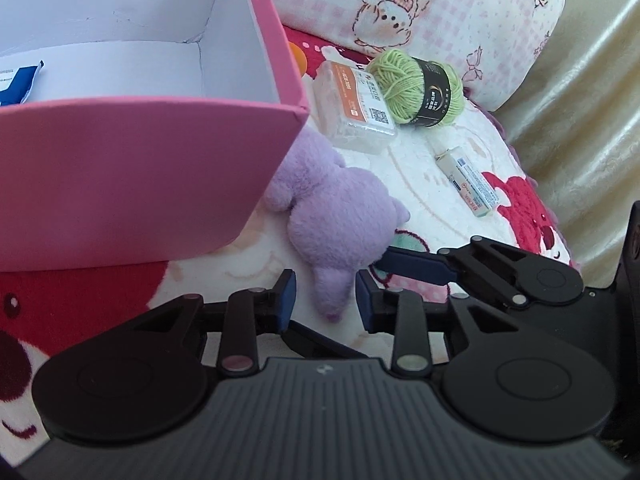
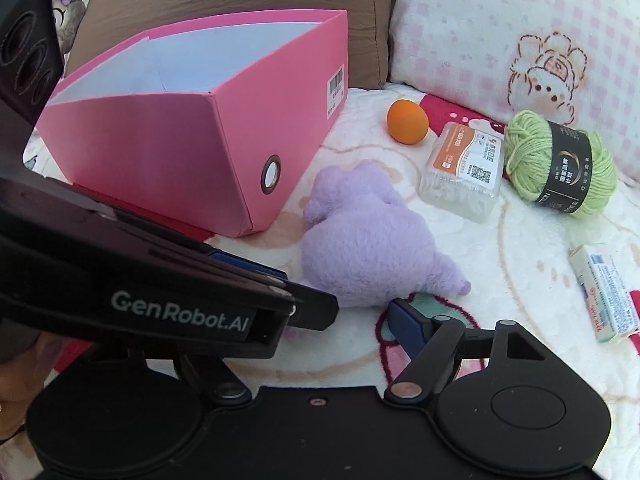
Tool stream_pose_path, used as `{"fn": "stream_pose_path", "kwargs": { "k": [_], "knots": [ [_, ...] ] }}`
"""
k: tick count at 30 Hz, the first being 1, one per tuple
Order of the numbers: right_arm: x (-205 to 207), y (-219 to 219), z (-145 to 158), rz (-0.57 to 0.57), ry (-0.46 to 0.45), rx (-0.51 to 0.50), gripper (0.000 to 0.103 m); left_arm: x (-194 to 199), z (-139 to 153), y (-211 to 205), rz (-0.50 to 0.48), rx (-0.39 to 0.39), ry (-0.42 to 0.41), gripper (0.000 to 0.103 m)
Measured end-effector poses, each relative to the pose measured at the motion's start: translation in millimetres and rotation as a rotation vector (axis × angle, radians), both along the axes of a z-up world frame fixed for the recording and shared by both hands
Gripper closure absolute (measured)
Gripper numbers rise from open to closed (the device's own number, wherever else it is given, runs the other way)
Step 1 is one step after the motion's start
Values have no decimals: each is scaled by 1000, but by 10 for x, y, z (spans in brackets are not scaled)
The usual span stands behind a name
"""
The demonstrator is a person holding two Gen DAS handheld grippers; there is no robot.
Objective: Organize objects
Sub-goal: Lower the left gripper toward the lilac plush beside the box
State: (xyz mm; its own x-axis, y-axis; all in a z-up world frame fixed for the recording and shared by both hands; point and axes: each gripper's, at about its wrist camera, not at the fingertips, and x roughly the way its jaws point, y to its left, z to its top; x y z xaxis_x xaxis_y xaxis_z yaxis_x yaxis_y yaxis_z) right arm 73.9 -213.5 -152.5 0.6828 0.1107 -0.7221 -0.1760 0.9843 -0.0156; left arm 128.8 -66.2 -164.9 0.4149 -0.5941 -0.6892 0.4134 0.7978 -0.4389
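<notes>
A purple plush toy (image 1: 336, 208) lies on the patterned blanket beside the pink box (image 1: 132, 168); it also shows in the right wrist view (image 2: 368, 236). My left gripper (image 1: 325, 300) is open, its blue pads on either side of the plush's lower tip, apart from it. My right gripper (image 2: 340, 312) is open and empty just in front of the plush; its left finger is hidden behind the left gripper's body. The pink box (image 2: 180, 152) holds a blue-and-white packet (image 1: 18, 84).
An orange ball (image 2: 407, 121), a clear plastic box with an orange label (image 2: 462, 170), a green yarn ball (image 2: 560, 162) and a small white tube box (image 2: 606, 294) lie on the blanket. Pillows (image 2: 500, 28) stand behind. A cream curtain (image 1: 580, 92) hangs right.
</notes>
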Motion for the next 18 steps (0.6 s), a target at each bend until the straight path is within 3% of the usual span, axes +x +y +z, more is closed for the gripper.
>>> {"fn": "stream_pose_path", "kwargs": {
  "k": [4, 8, 18],
  "knots": [
    [-9, 31, -12, 12, -3, -14, 33, 8, -30, -5, -13, -18, 10, 76],
    [-11, 43, -9, 30, -2, -19, 56, 8, -15, 2, -37, -51, 11, 78],
    [-98, 68, 15, 35, -11, -73, 66, -25, 58, -16, -37, -11, 13, 78]
  ]
}}
